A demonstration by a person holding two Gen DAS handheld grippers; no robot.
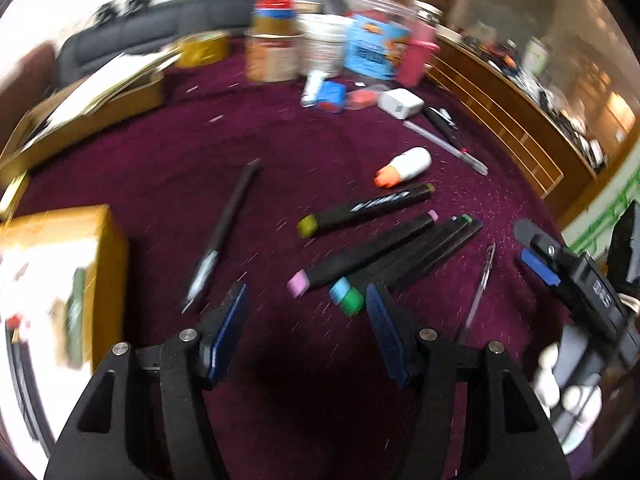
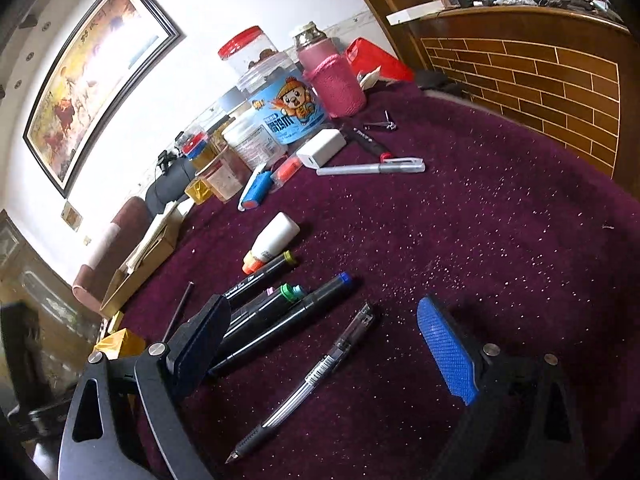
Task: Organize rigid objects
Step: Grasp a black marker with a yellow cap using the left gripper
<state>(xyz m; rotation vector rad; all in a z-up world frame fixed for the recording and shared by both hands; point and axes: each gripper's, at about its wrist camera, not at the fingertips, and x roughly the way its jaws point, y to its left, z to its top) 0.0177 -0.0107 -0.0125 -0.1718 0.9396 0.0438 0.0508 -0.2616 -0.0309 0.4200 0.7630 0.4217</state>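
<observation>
Several black markers with coloured caps lie side by side on the purple cloth: a yellow-capped one (image 1: 362,209) (image 2: 262,277), a pink-capped one (image 1: 360,255), and blue- and green-capped ones (image 1: 404,268) (image 2: 280,322). A clear pen (image 2: 308,380) (image 1: 478,292) lies right of them. A black pen (image 1: 226,230) lies to the left. A white glue bottle with an orange cap (image 1: 404,167) (image 2: 272,242) lies beyond. My left gripper (image 1: 306,320) is open and empty just in front of the marker caps. My right gripper (image 2: 324,336) is open, its jaws on either side of the clear pen.
A yellow box (image 1: 60,280) stands at the left, a cardboard box (image 1: 92,100) behind it. Jars, a blue tub (image 2: 288,112), a pink flask (image 2: 334,76), a white charger (image 2: 322,148) and a silver pen (image 2: 372,168) crowd the far end. A brick-patterned wooden wall (image 2: 540,80) stands at the right.
</observation>
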